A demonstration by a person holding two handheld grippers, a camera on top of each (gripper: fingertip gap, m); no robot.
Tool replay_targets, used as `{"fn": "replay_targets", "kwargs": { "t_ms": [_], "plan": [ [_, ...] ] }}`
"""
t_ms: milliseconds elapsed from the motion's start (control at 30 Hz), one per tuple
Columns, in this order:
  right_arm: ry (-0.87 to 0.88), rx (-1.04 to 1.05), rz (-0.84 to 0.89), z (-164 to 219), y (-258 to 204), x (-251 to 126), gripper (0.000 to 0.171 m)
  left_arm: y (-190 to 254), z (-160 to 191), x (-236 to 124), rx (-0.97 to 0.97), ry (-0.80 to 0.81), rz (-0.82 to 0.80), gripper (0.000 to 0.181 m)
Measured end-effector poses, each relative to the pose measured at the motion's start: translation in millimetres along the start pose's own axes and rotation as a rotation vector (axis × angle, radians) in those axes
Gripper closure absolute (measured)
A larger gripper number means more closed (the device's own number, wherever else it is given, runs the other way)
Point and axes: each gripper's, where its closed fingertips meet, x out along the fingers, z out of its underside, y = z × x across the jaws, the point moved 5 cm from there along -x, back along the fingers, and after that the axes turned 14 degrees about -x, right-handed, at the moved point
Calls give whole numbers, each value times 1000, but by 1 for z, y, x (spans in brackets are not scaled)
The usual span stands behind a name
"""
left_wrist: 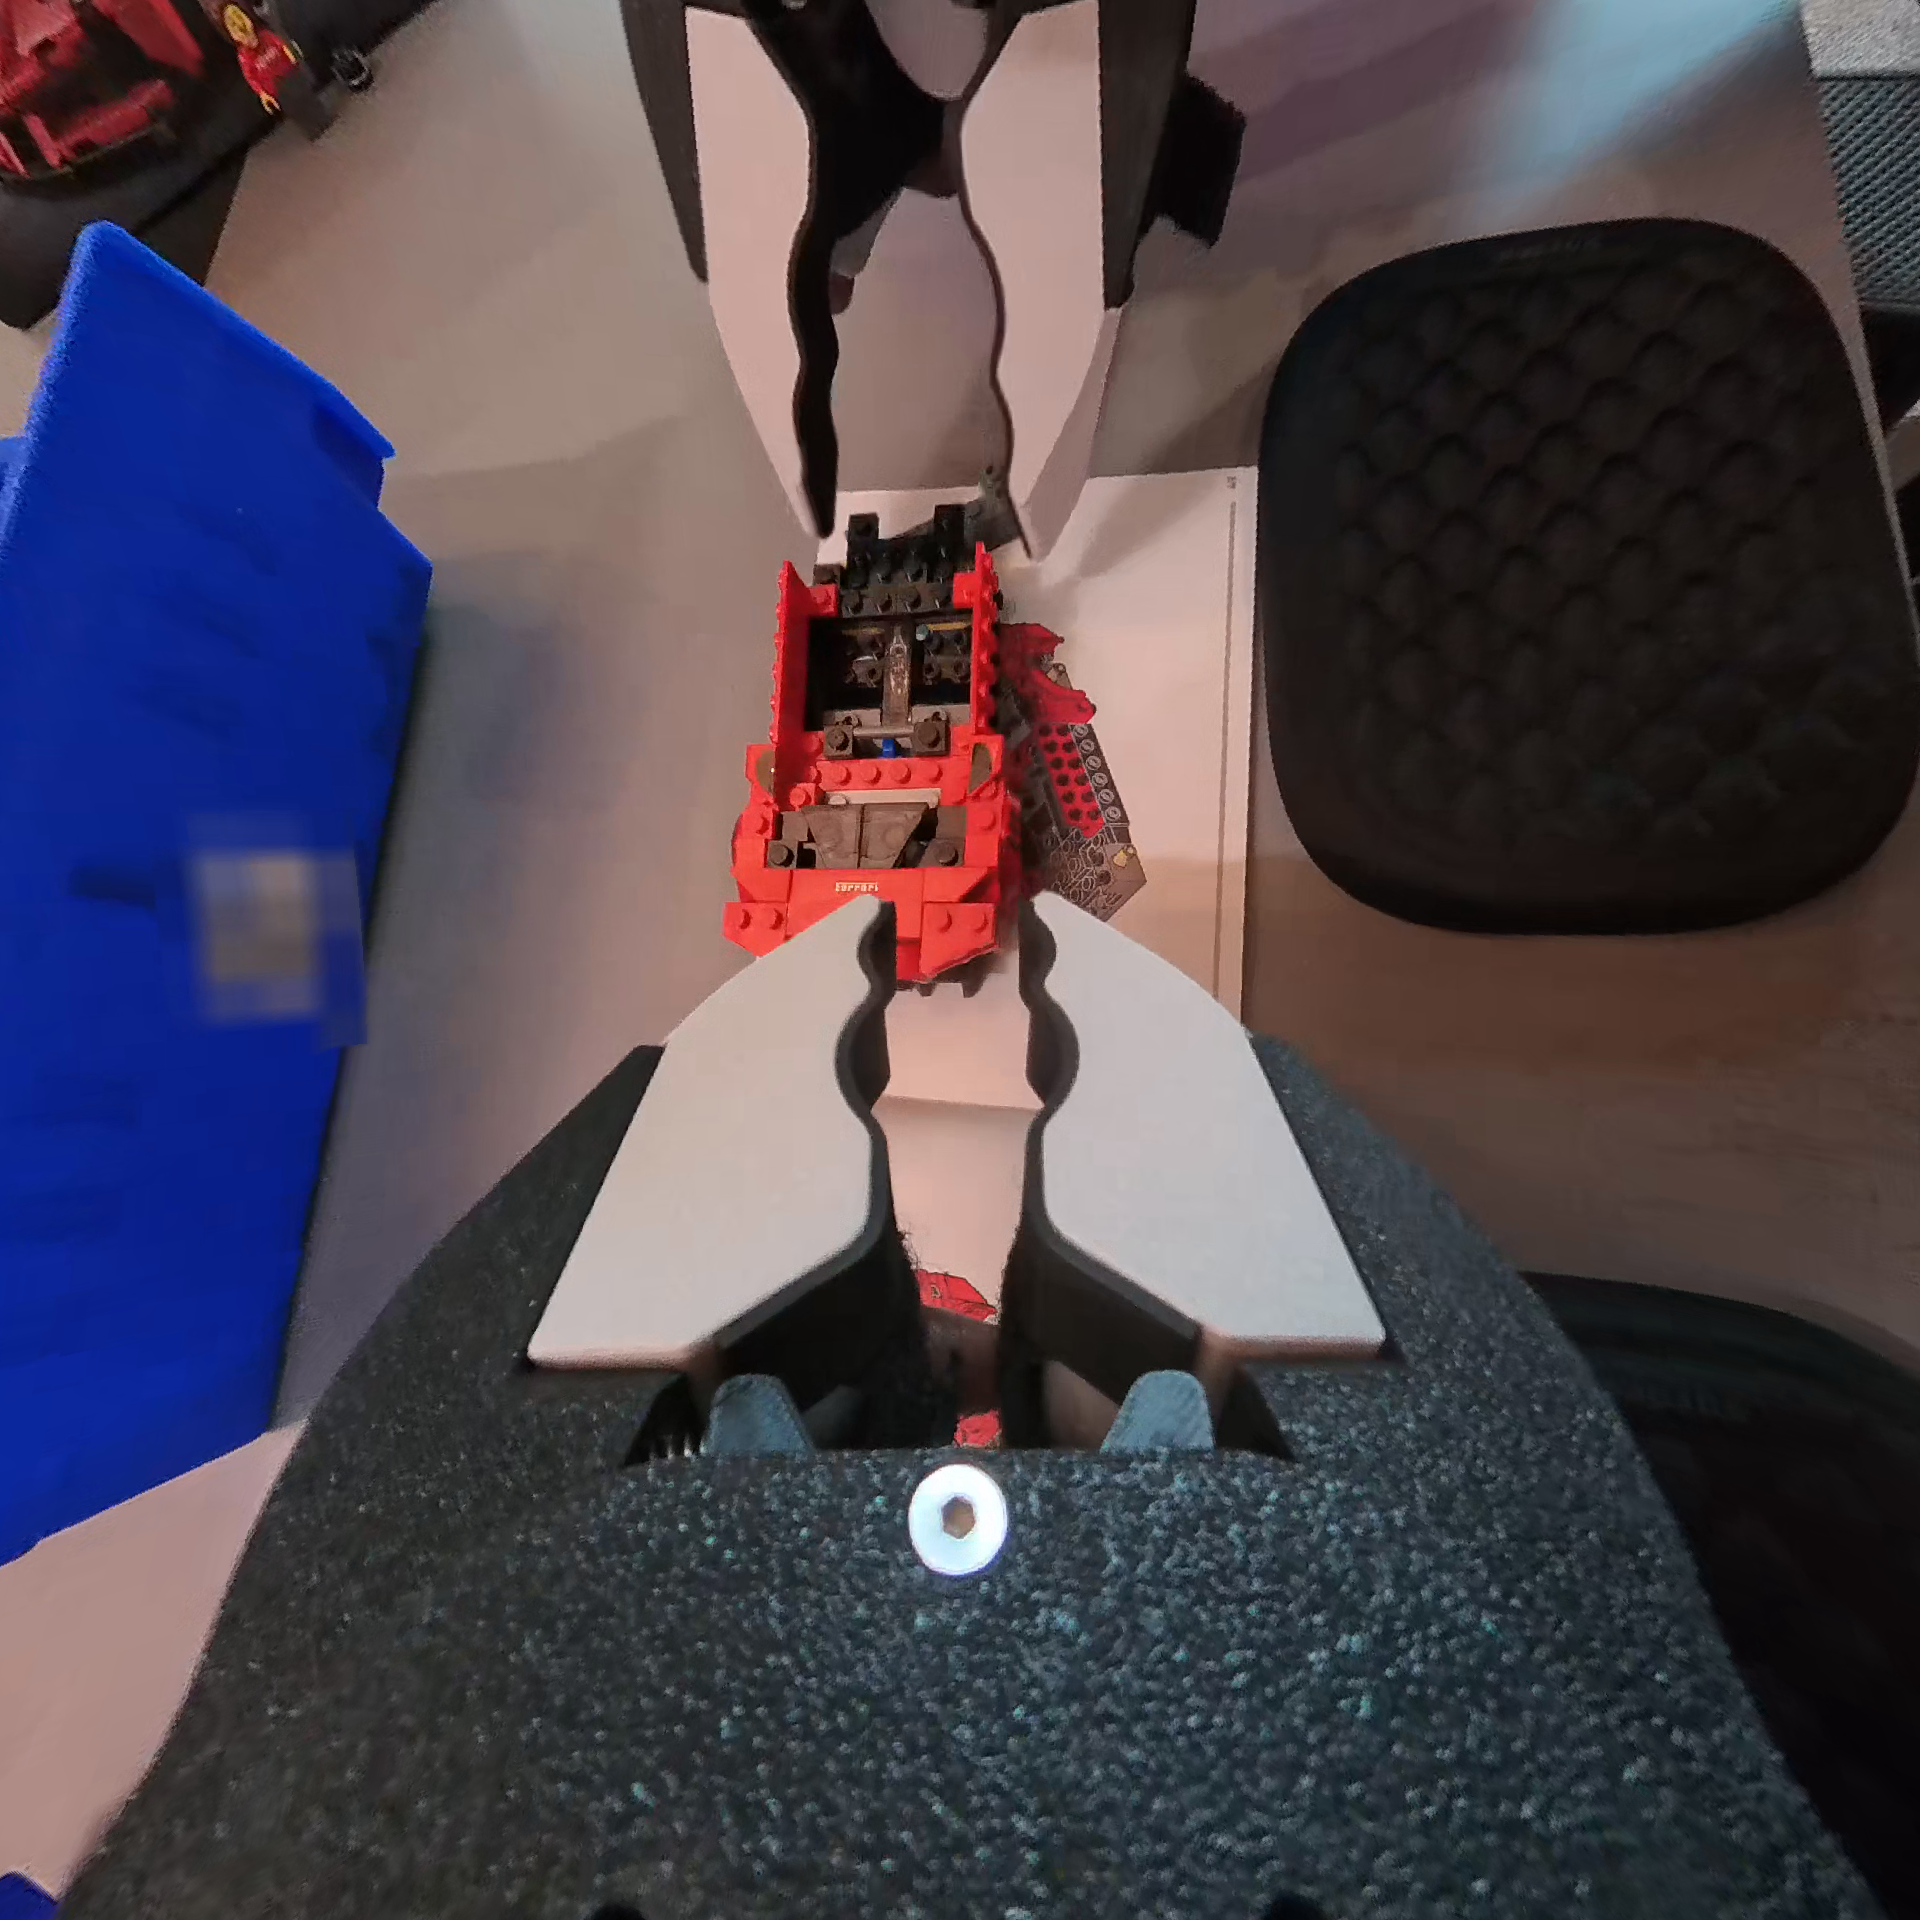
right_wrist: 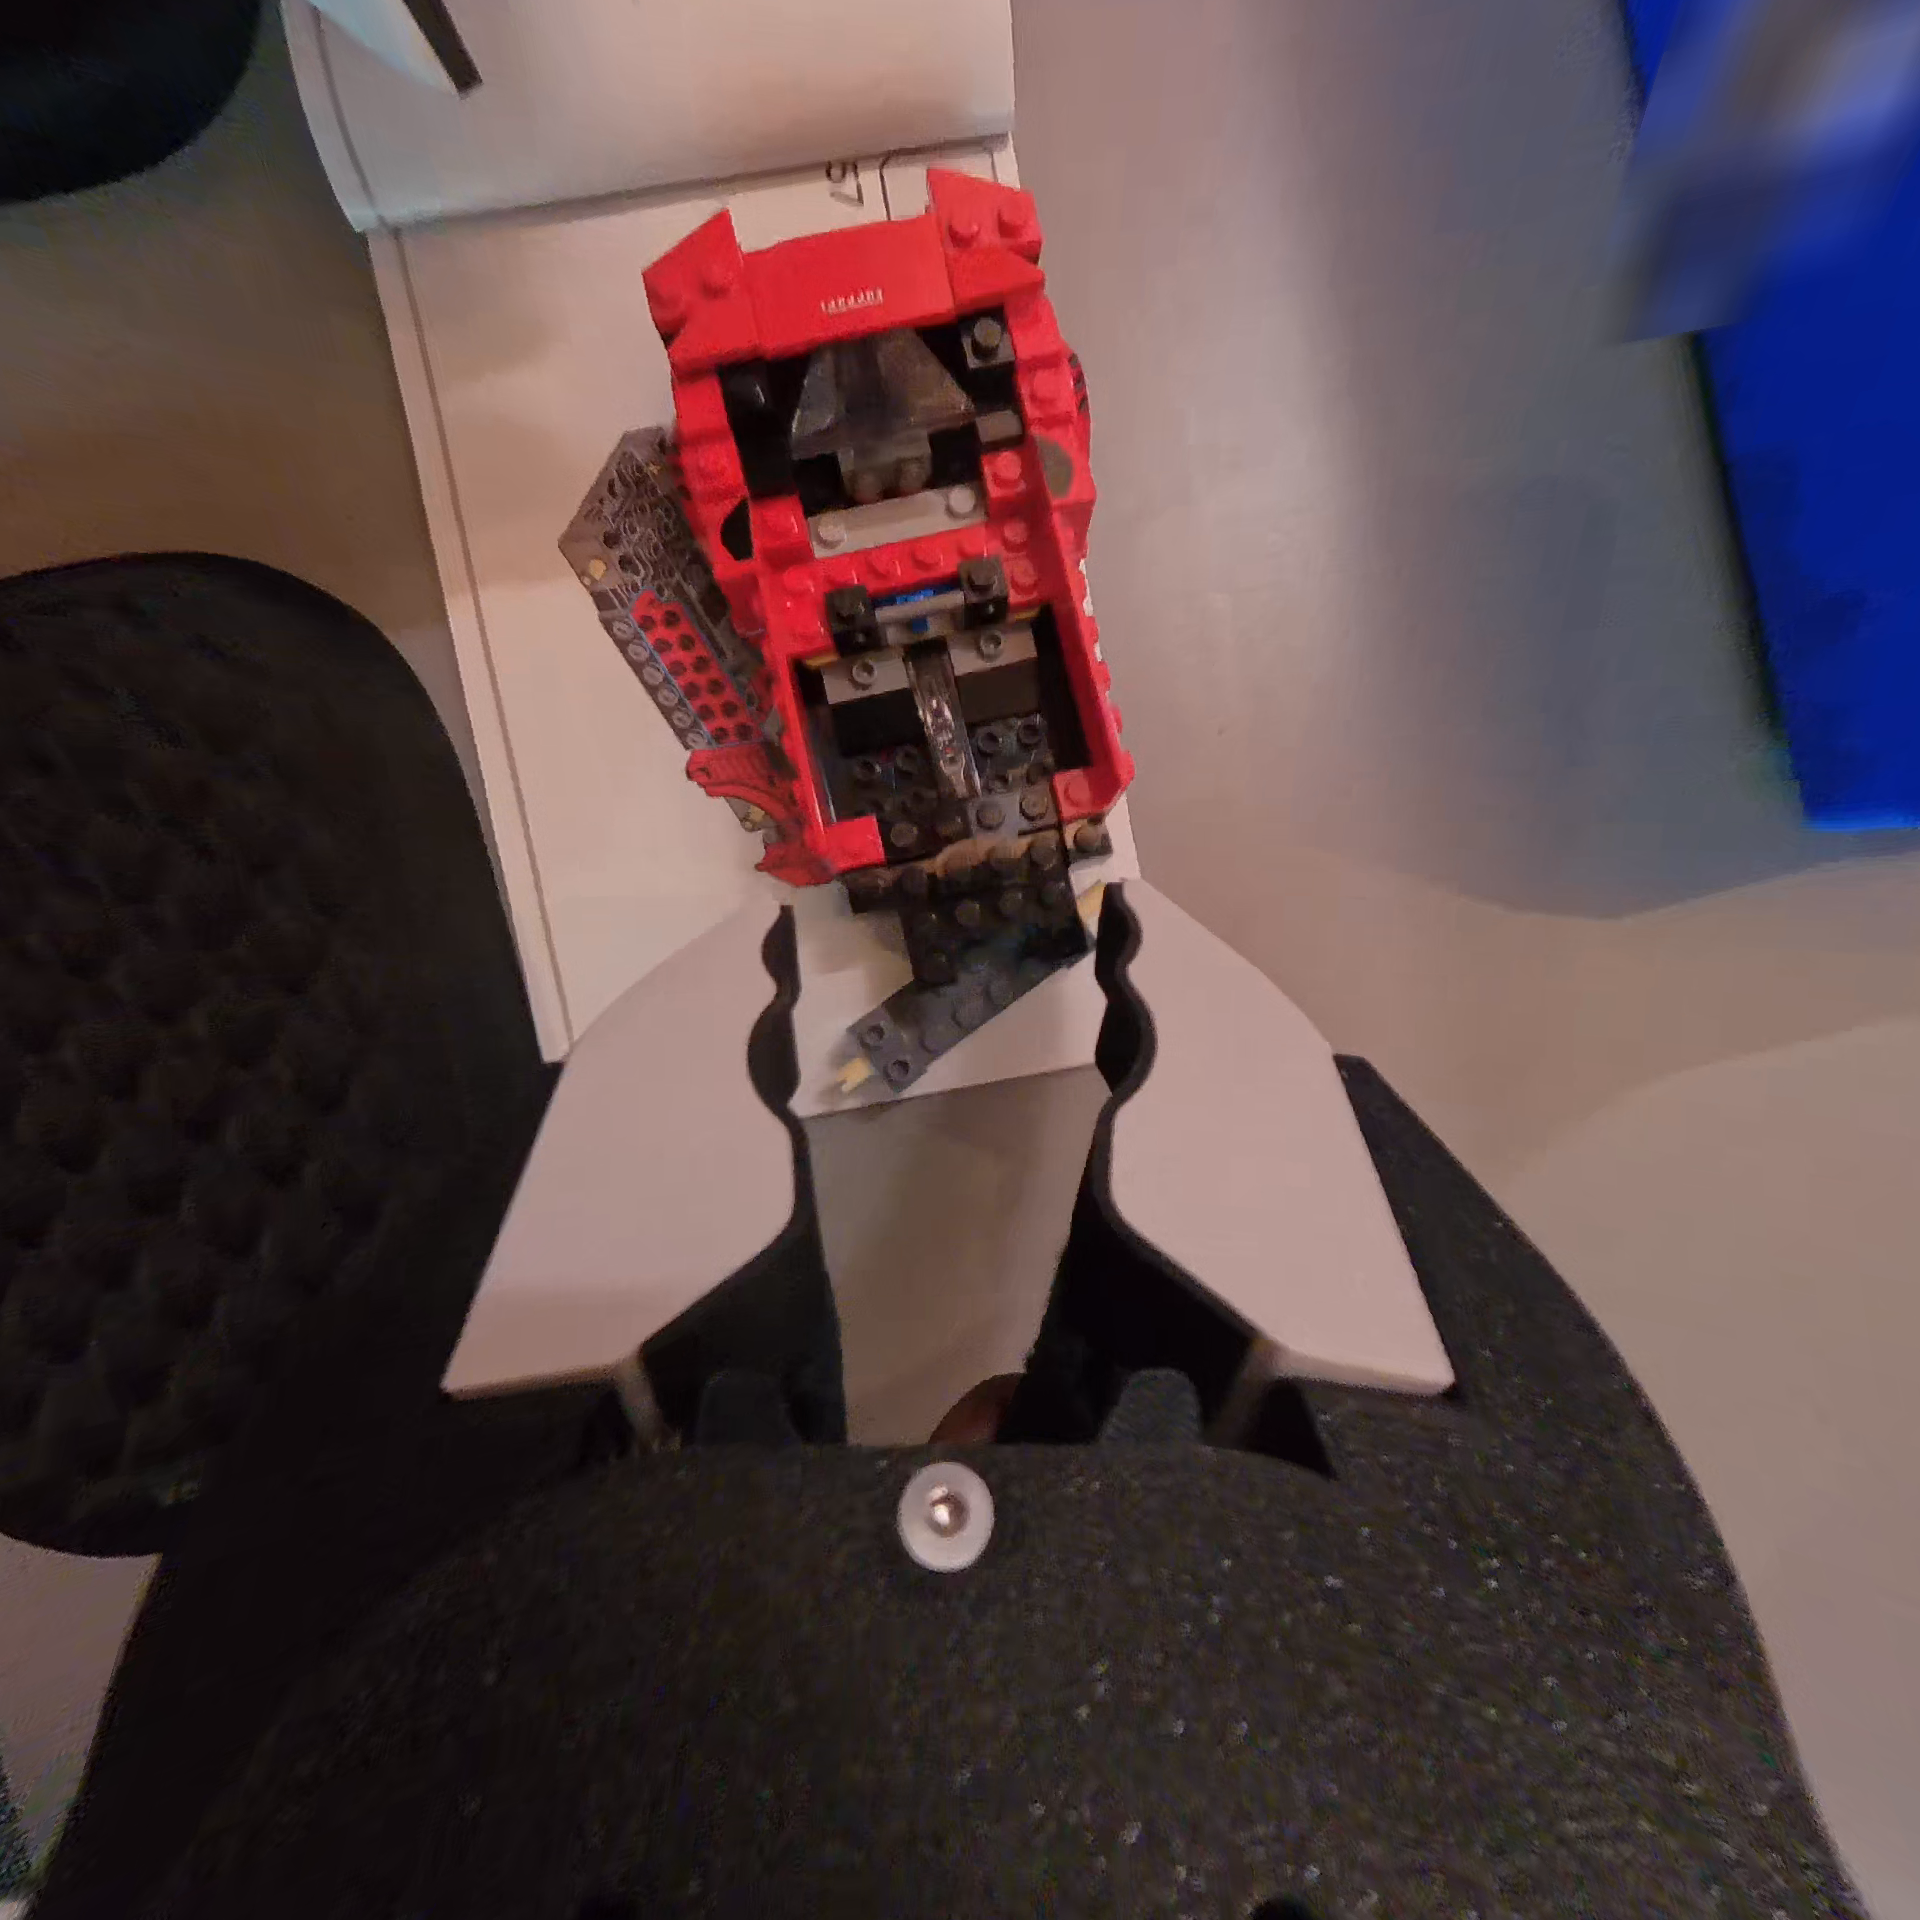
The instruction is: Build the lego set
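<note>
A partly built red and black lego car [left_wrist: 868, 790] lies on a white instruction booklet [left_wrist: 1164, 623]. My left gripper [left_wrist: 956, 920] is open and hovers at the car's red rear end, with a rear corner showing between its tips. My right gripper [right_wrist: 948, 914] is open at the opposite end. Its fingers straddle the car's black front plates [right_wrist: 966, 935], and a dark grey plate [right_wrist: 956, 1023] angles out between them. The car [right_wrist: 883, 281] fills the middle of the right wrist view. The right gripper [left_wrist: 923, 530] also shows at the top of the left wrist view.
A blue bin [left_wrist: 187, 727] stands left of the car and also shows in the right wrist view [right_wrist: 1829, 540]. A black quilted cushion [left_wrist: 1579, 571] lies on the other side [right_wrist: 208, 987]. A lego box [left_wrist: 104, 94] sits far back left. The page shows a printed picture [right_wrist: 665, 623].
</note>
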Motion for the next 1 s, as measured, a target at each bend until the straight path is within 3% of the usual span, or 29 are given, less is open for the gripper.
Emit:
{"fn": "replay_targets", "kwargs": {
  "t_ms": [133, 300, 433, 633, 1000],
  "plan": [
    [-7, 56, -3, 14, -4, -9, 111, 0, -2, 4, 16, -8, 5, 153],
    [-19, 200, -18, 39, -19, -15, 122, -7, -20, 24, 15, -30, 23, 110],
    [25, 236, 15, 42, -35, -10, 129, -13, -33, 54, 3, -126, 78, 99],
    [103, 302, 54, 30, -34, -1, 141, -14, -35, 89, 18, -300, 139, 101],
    [147, 353, 33, 21, -31, 6, 140, -13, -34, 88, 60, -321, 130, 118]
  ]
}}
